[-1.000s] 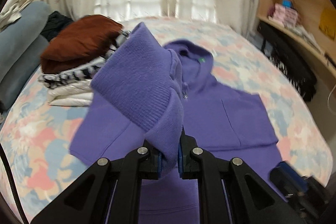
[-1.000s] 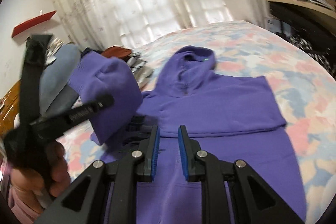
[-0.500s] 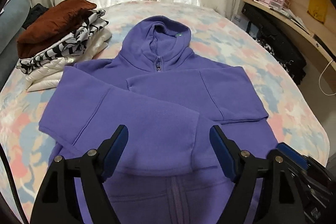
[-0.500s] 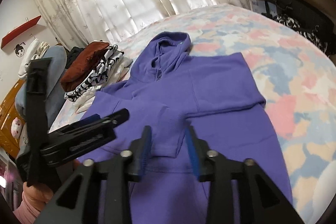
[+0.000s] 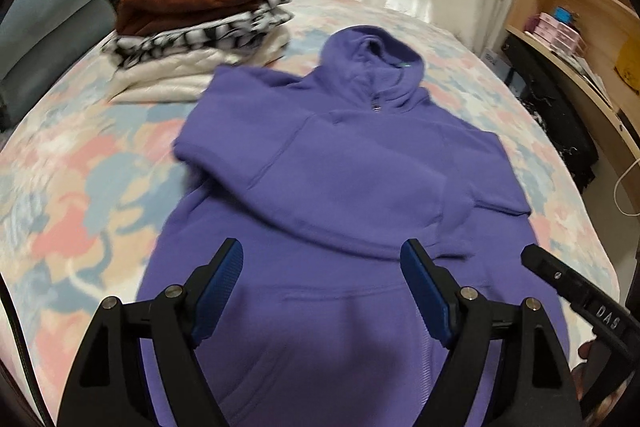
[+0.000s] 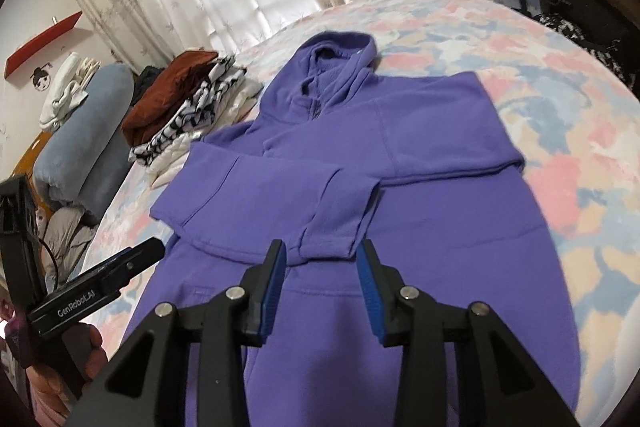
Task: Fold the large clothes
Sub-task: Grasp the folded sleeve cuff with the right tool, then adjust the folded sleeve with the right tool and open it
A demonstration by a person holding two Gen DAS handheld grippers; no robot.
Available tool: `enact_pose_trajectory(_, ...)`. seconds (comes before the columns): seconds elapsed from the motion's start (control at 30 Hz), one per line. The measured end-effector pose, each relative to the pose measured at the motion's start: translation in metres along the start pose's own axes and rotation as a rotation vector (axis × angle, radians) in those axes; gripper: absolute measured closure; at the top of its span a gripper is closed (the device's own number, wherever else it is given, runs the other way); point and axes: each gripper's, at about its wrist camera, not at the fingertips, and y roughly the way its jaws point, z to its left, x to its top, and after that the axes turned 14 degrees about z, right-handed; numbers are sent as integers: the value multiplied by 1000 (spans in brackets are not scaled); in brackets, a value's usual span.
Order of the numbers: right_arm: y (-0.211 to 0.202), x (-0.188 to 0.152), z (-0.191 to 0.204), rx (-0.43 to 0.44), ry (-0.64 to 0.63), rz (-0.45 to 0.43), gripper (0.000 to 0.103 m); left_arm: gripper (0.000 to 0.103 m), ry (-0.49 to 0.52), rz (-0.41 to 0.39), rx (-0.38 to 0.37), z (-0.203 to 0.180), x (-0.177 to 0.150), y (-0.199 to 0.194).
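**Purple hoodie laid flat on the bed, both sleeves folded in, both grippers released**

A second ago the left gripper (image 5: pixel 322 277) was clamped on a purple fleece sleeve cuff held up in the air. Now that sleeve lies folded across the chest of the purple fleece zip-up hoodie (image 5: pixel 360 187), and the left fingers (image 5: pixel 420 295) stand wide apart, gripping nothing. The right gripper (image 6: pixel 322 277) has just been opening; its fingers (image 6: pixel 370 287) sit partly apart with the sleeve cuff (image 6: pixel 328 227) lying just beyond their tips, not pinched.

The hoodie rests face up on the pastel floral bedspread (image 5: pixel 80 187), hood pointing away, its lower body beneath both pairs of fingers.

The left view shows wooden shelves (image 5: pixel 580 7) at the right. The right view shows a hand (image 6: pixel 60 379) holding the left gripper's handle, and a grey-blue pillow (image 6: pixel 80 131). Both show the stack of folded clothes (image 5: pixel 200 27), rust-brown on top.
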Motion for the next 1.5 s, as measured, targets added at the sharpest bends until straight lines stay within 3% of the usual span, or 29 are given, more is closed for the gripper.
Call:
enact_pose_trajectory(0.07,9,0,2,8,-10,26,45,23,-23,7,11,13,-5,2)
enact_pose_trajectory(0.3,45,22,-9,14,31,105,44,23,-120,34,20,59,-12,18)
enact_pose_trajectory(0.57,110,59,-26,33,140,208,44,23,-179,36,20,84,-11,29)
enact_pose_trajectory(0.6,116,59,-23,25,146,210,45,23,-184,37,21,86,-10,30)
enact_pose_trajectory(0.63,118,58,-18,-3,131,196,57,23,-189,38,21,89,-10,32)
enact_pose_trajectory(0.67,118,59,-9,-12,86,193,82,23,-193,37,22,90,-10,32)
enact_pose_trajectory(0.7,117,59,-1,4,50,195,85,23,-197,37,24,91,-9,33)
enact_pose_trajectory(0.87,71,74,47,7,-157,93,87,23,-217,44,23,100,-5,42)
enact_pose_trajectory(1.0,9,111,81,-6,-305,-85,87,23,-241,30,27,104,5,46)
enact_pose_trajectory(1.1,-11,135,85,-76,-345,-191,86,23,-256,4,47,107,15,48)
enact_pose_trajectory(1.17,-4,152,74,-125,-320,-205,86,23,-260,1,62,110,24,54)
enact_pose_trajectory(1.23,17,170,55,-149,-248,-159,82,23,-260,14,85,111,34,63)
enact_pose_trajectory(1.27,30,176,45,-163,-210,-128,72,23,-255,22,93,112,38,68)
enact_pose_trajectory(1.33,71,185,21,-218,-130,-18,63,23,-240,49,120,111,50,81)
enact_pose_trajectory(1.37,90,184,8,-229,-91,41,63,23,-234,59,133,110,54,86)
enact_pose_trajectory(1.5,115,161,-23,-128,-7,135,62,23,-216,101,181,113,70,108)
